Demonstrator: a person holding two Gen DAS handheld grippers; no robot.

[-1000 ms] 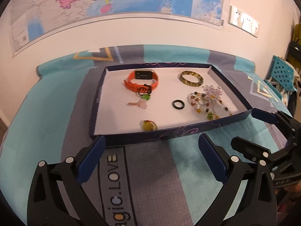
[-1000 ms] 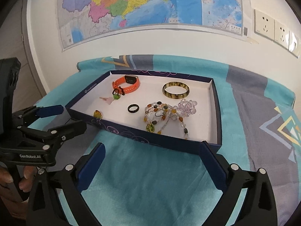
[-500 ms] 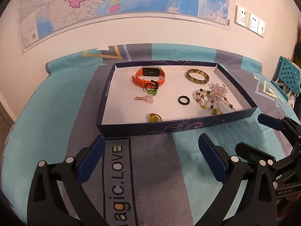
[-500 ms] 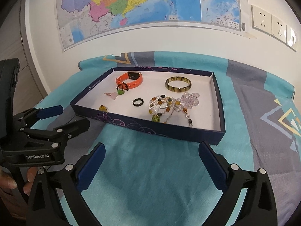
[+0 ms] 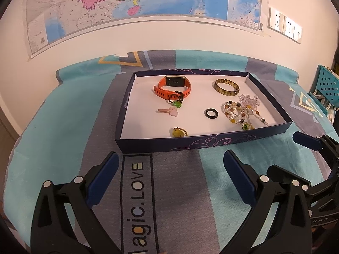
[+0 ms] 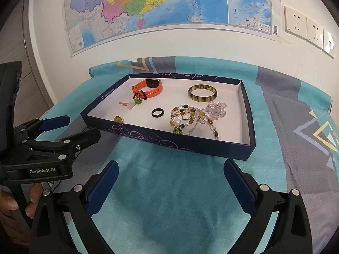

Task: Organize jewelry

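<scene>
Jewelry tray (image 5: 237, 142) beyond "agic.LOVE" cloth (image 5: 135, 192)

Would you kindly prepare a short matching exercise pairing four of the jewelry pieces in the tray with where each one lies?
Column one:
1. orange watch
2. amber bangle
3. black ring
4. yellow pendant

Column two:
A. close to the tray's near wall
B. far right part of the tray
C. mid-tray, just left of the tangled bead bracelets
D. far part of the tray, left of centre

Pairs: 1-D, 2-B, 3-C, 4-A
</scene>
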